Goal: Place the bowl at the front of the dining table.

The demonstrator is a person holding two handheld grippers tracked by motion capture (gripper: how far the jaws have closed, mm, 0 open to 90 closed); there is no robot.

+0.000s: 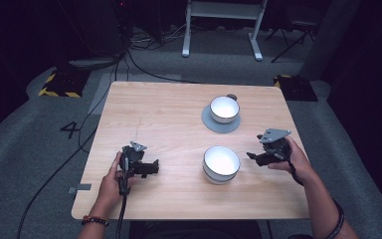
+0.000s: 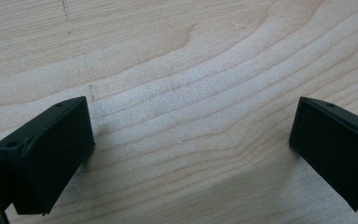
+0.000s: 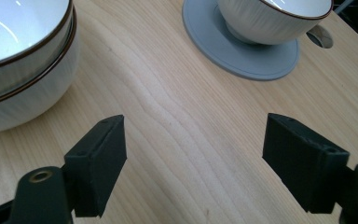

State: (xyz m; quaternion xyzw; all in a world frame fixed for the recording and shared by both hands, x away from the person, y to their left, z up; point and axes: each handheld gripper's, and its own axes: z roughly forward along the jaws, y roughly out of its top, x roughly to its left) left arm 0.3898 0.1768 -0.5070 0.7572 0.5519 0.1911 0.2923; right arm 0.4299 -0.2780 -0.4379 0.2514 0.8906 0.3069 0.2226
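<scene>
Stacked bowls (image 1: 221,163) btwn left hand-held gripper (image 1: 151,168) & right hand-held gripper (image 1: 252,157); both agape.

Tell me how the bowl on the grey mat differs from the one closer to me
The far bowl sits on a round grey mat; the near bowl rests directly on the wooden table. The far bowl is single, while the near one is two bowls nested, as the right gripper view shows. Both are white, dark-rimmed, upright and empty.
</scene>
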